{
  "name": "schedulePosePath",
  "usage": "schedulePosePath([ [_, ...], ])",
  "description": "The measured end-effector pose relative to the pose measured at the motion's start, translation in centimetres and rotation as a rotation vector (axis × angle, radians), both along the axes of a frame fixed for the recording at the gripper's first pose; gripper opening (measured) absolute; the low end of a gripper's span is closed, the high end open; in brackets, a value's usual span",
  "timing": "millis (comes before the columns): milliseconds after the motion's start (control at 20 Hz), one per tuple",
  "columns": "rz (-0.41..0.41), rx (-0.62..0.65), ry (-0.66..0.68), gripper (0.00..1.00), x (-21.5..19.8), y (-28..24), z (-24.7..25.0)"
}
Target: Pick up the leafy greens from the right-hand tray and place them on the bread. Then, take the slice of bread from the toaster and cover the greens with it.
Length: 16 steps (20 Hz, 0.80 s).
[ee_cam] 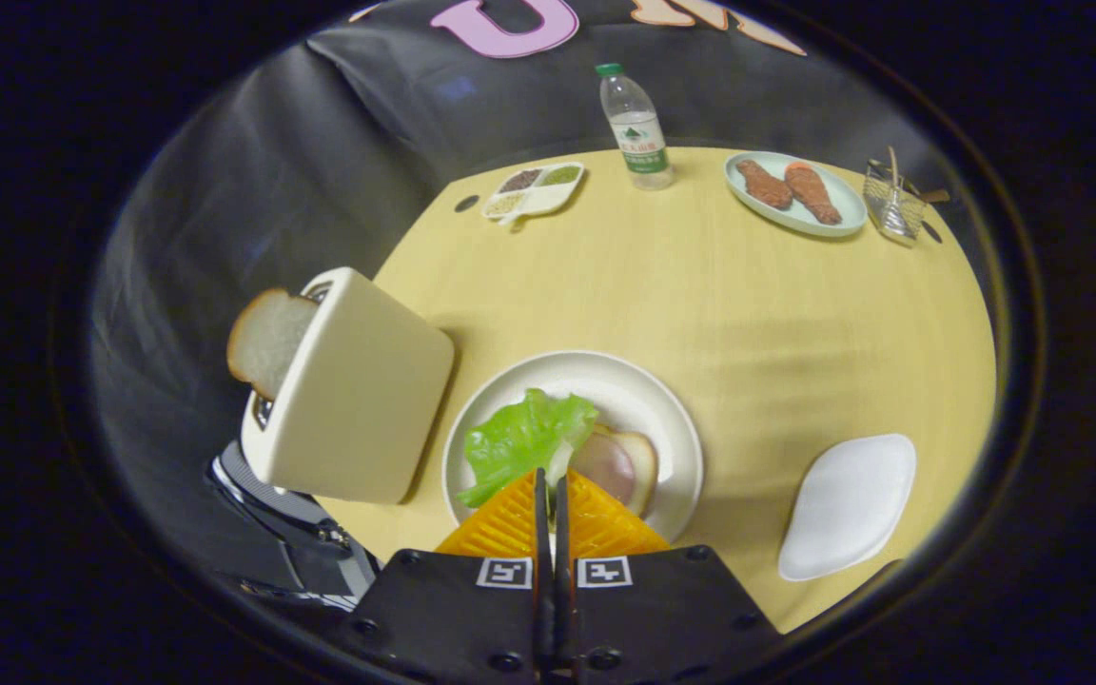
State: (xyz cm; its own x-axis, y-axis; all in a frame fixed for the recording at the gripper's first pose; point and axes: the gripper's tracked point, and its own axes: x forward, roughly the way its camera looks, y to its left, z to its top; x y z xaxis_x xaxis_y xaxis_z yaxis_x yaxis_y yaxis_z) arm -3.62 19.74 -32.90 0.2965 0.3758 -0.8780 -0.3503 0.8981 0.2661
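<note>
The gripper has its two fingers drawn together with only a thin slit between them, and the stalk end of the crinkled light-green lettuce leaf is pinched in that slit. The leaf spreads just ahead of the fingertips, over the round cream-coloured plate. Beside the leaf on the same plate lies a slice of bread topped with a pinkish round of ham; the leaf overlaps its near-left edge.

Left of the plate, just beside it, stands a cream box-shaped toaster, with a white bread slice protruding from its slot. Right of the plate, well apart, sits a white oval tray, bare.

These items rest on a pale yellow wooden table. Along its far side stand, from left to right, a white four-compartment dish holding grains or seasonings, a clear plastic water bottle with a green cap, a pale blue oval plate bearing two brown meat pieces, and a small clear glass container with a stick in it.
</note>
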Motion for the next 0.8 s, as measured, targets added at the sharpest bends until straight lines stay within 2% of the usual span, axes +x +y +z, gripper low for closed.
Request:
schedulePosePath([
  [250,0.025,-0.101,-0.001,0.04,0.2,-1.7,-2.0],
  [600,0.06,-0.199,0.01,0.11,-0.2,-3.5,-3.5],
  [750,0.064,-0.227,0.011,0.21,-0.2,-4.3,-3.4],
  [800,0.066,-0.227,0.015,0.21,-0.4,-4.6,-3.4],
])
